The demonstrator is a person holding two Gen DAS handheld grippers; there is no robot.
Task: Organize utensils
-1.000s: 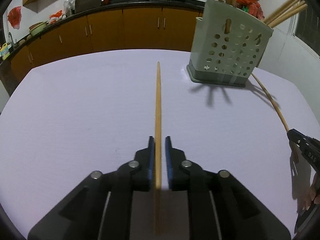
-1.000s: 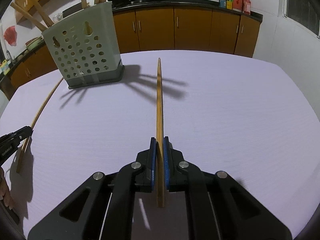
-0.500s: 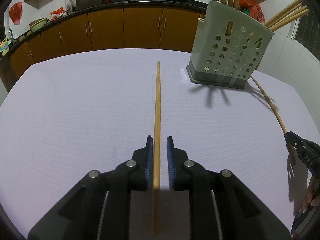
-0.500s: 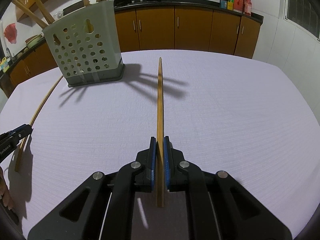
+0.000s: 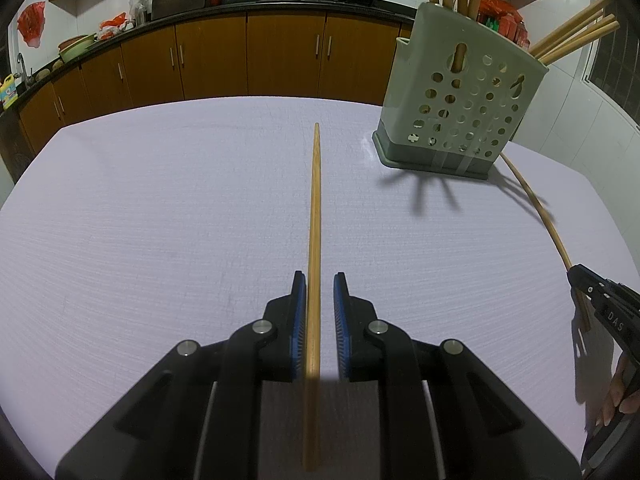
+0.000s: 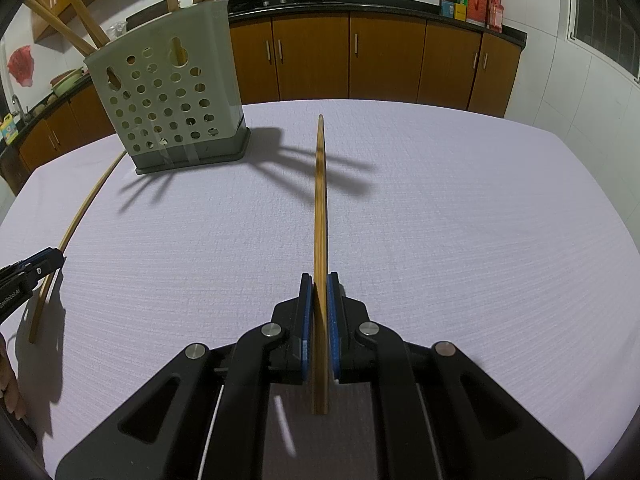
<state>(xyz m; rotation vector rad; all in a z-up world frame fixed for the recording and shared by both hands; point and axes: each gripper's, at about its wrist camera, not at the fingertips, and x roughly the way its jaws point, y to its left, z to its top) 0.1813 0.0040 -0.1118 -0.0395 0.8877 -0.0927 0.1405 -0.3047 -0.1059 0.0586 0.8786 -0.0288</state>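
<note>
Each gripper carries one wooden chopstick over the white table (image 5: 160, 220), near side, with the perforated holder (image 5: 460, 108) at the far end. The left gripper (image 5: 320, 280) has a slight gap beside its chopstick (image 5: 315, 208), grip uncertain; the right gripper (image 6: 320, 280) is clamped on its chopstick (image 6: 321, 200).

The letters "DAS" stand in white on the black body of the right gripper (image 5: 580, 280), seen at about four o'clock in the left wrist view. In the right wrist view, small white lettering runs along the black body of the left gripper (image 6: 59, 258) at about nine o'clock; it seems to read "GenRobot.AI", though it is too small to be sure. The printing on the red and yellow packages (image 6: 472, 2) on the dark kitchen counter (image 6: 400, 2) at one o'clock cannot be read.
</note>
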